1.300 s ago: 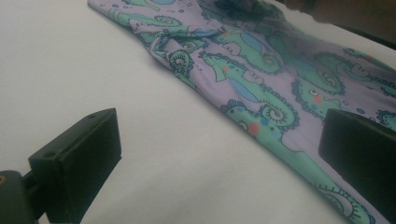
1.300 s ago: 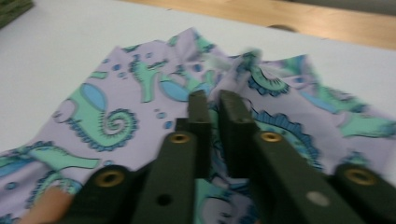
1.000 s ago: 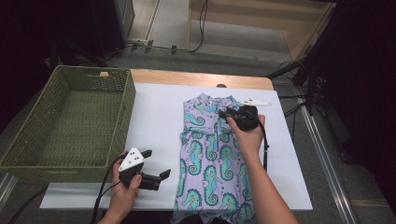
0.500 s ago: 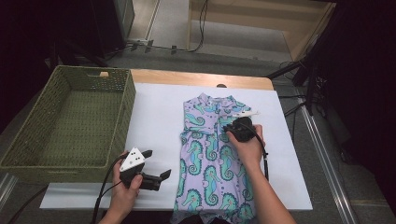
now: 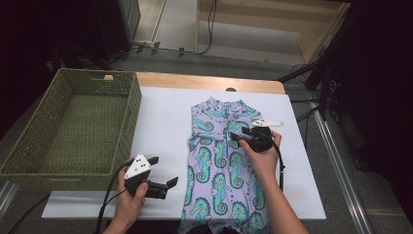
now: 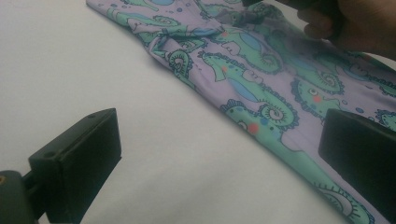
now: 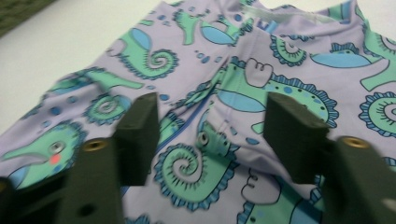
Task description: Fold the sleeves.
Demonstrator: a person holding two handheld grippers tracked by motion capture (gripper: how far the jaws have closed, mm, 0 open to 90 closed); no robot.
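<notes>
A white table (image 5: 160, 122) carries, at its left edge, a green woven basket (image 5: 73, 131), w/ a lilac seahorse-print garment (image 5: 221, 170) laid flat, collar away from the person, right of centre; its lower end hangs over the near edge. The right gripper (image 5: 237, 137) sits over the garment's chest, tips pointing left at the front placket. Its jaws have just been opening: in the right gripper view they stand apart w/ fabric and a small snap (image 7: 202, 138) between them, pads not pressing. The left gripper (image 5: 168, 185) rests near the table's front edge, just left of the garment, jaws wide apart, nothing held; in the left gripper view they frame bare table and the garment's side edge.
</notes>
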